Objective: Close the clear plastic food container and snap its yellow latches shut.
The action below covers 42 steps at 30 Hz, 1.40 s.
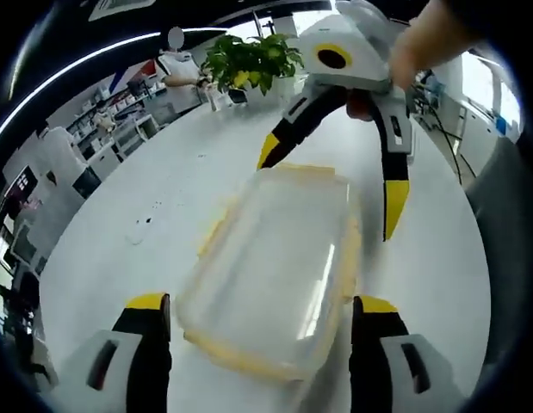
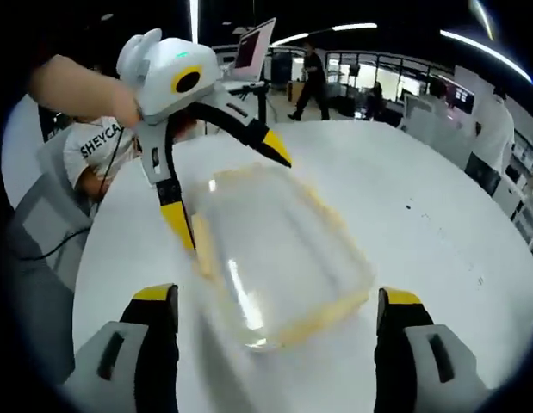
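We stood at a round white table (image 1: 154,198) in a bright open room, with a potted plant (image 1: 253,58) at its far edge. The clear plastic container (image 1: 279,275) with its yellow latches (image 1: 216,232) lay flat on the table between our two tools, lid resting on top; whether the latches were snapped we could not tell. Our left gripper (image 1: 262,314) stood wide open, a jaw on either side of the container's near end. Our right gripper (image 2: 279,310) was spread equally wide, straddling the opposite end, touching nothing.
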Tool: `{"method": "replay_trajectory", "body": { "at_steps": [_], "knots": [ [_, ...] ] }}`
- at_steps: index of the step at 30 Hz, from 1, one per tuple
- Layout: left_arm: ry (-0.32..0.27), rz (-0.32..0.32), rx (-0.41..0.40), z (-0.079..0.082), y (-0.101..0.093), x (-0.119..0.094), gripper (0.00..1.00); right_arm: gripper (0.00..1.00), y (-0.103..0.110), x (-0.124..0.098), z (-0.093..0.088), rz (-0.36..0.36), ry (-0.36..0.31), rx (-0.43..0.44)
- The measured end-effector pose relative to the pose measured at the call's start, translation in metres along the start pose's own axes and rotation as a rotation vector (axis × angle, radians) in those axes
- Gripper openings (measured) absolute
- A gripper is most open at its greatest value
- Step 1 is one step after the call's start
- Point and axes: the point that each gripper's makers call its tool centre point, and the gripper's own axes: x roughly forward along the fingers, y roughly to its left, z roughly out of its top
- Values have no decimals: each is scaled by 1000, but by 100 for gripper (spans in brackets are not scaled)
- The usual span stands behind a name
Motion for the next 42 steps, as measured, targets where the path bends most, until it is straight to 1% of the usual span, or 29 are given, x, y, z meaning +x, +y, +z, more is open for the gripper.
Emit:
{"method": "replay_trajectory", "body": {
  "at_steps": [4, 5, 6, 7, 9, 10, 12, 13, 14, 16, 17, 19, 21, 23, 25, 27, 30, 33, 36, 38, 42],
  "knots": [
    [-52, 37, -64, -2, 2, -6, 88, 98, 4, 1, -7, -12, -7, 12],
    [-70, 41, -88, -3, 0, -9, 88, 98, 5, 1, -7, -15, -16, 20],
    [-102, 40, -106, 0, -2, -8, 88, 98, 6, 0, -7, -16, -25, 26],
    [-120, 37, -120, 0, -6, -9, 89, 98, 8, 0, -4, -15, -57, 28],
    [-108, 42, -117, -6, -14, -9, 91, 99, 8, 0, -3, -33, -76, 23],
    [-115, 46, -124, -11, -16, -6, 92, 100, 8, -1, -2, -42, -91, 38],
    [-144, 48, -178, -11, -24, -5, 98, 100, 9, -1, -1, -52, -113, 57],
    [-146, 57, -175, -12, -25, -5, 99, 100, 10, -1, -2, -56, -116, 62],
    [-150, 73, -177, -15, -24, -4, 99, 100, 12, -1, -3, -57, -121, 85],
    [-156, 81, -221, -16, -26, -4, 99, 100, 16, -1, -3, -57, -143, 105],
    [-158, 86, -238, -17, -26, -4, 99, 100, 16, -1, -5, -66, -145, 105],
    [-160, 93, -248, -19, -26, -4, 99, 100, 18, -1, -7, -79, -137, 87],
    [-158, 99, -269, -21, -28, -3, 99, 100, 17, -1, -8, -88, -142, 103],
    [-168, 99, -297, -20, -31, -4, 99, 100, 17, -1, -5, -92, -159, 120],
    [-197, 99, -321, -19, -31, -3, 99, 99, 19, -1, -6, -88, -162, 139],
    [-188, 110, -327, -22, -31, -3, 99, 99, 22, -1, -7, -94, -158, 131],
    [-185, 110, -344, -25, -33, -4, 99, 99, 24, -1, -9, -96, -159, 142],
    [-186, 113, -347, -25, -35, -6, 99, 99, 24, -3, -11, -103, -155, 144],
    [-200, 114, -365, -24, -34, -7, 99, 98, 24, -5, -14, -107, -153, 146],
    [-199, 115, -368, -24, -36, -8, 99, 98, 22, -10, -14, -118, -167, 175],
    [-200, 126, -375, -26, -37, -10, 99, 98, 21, -15, -16, -127, -172, 186]
  ]
}}
